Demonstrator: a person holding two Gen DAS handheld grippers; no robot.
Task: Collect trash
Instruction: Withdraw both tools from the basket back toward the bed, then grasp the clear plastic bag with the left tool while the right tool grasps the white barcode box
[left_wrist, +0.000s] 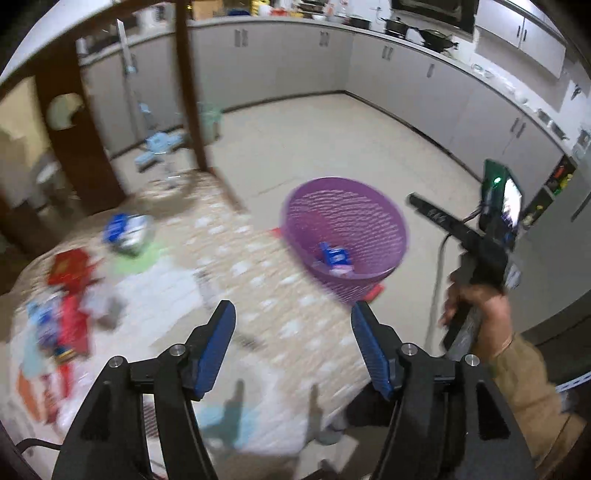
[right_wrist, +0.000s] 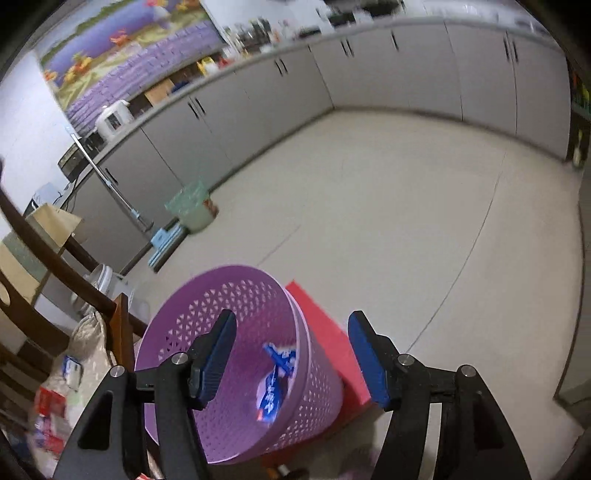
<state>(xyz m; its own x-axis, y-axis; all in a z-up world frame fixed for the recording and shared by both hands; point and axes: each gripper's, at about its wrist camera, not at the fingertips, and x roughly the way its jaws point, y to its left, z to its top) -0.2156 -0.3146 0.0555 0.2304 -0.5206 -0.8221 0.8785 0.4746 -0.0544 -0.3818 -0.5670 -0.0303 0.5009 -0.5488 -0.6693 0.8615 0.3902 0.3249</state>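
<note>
Purple plastic mesh marks my landmark: the purple basket (left_wrist: 345, 236) stands at the edge of the table (left_wrist: 229, 266), on a red mat (right_wrist: 332, 332). Inside the basket I see a blue-and-white wrapper (right_wrist: 275, 380) lying near the bottom. My left gripper (left_wrist: 293, 350) hovers over the patterned tablecloth on the near side of the basket, its blue pads spread wide with nothing between them. My right gripper (right_wrist: 291, 354) hangs above the basket's mouth, its tongs likewise parted and empty, with the wrapper showing in the gap below them. From the left wrist camera I also see the right gripper off to the basket's right, held in the person's hand (left_wrist: 476, 306).

Left of the basket, across the tablecloth, the remaining trash lies scattered: a blue-and-white packet (left_wrist: 127, 230) on a green scrap, and farther left a heap of red and blue wrappers (left_wrist: 62, 306), blurred. Beyond the basket, on the floor by the cabinets, stands a green bin (right_wrist: 192, 208).
</note>
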